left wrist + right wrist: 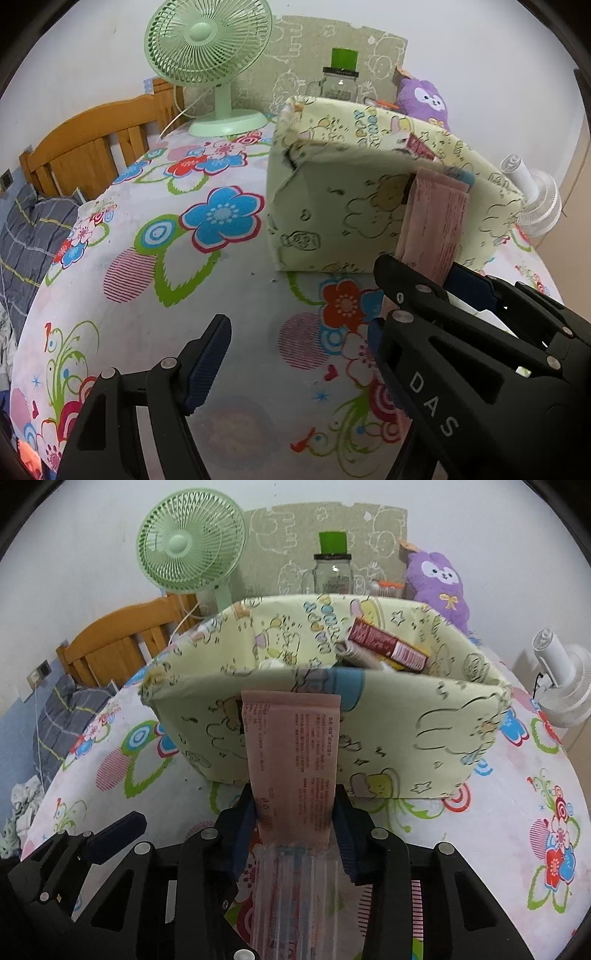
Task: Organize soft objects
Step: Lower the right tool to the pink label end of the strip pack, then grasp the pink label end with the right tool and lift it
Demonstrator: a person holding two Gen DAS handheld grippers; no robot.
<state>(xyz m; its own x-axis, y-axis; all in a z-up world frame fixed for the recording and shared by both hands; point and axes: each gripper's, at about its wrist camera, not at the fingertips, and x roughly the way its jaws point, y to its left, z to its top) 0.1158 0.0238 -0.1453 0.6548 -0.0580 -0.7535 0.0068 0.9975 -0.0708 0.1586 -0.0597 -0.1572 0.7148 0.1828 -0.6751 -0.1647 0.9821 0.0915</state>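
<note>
Pink packet [291, 760]: light, soft, crinkly plastic; best pinched low on both edges. Right claw [293, 827] closes on it before the fabric bin [406, 746]. Left claw [295, 354] gapes empty.

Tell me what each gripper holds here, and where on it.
The right gripper clamps the pink packet by its lower side edges. The left gripper is open and holds nothing.

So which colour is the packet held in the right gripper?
Pink with small red print; the packet in the right gripper shows best in the right wrist view.
</note>
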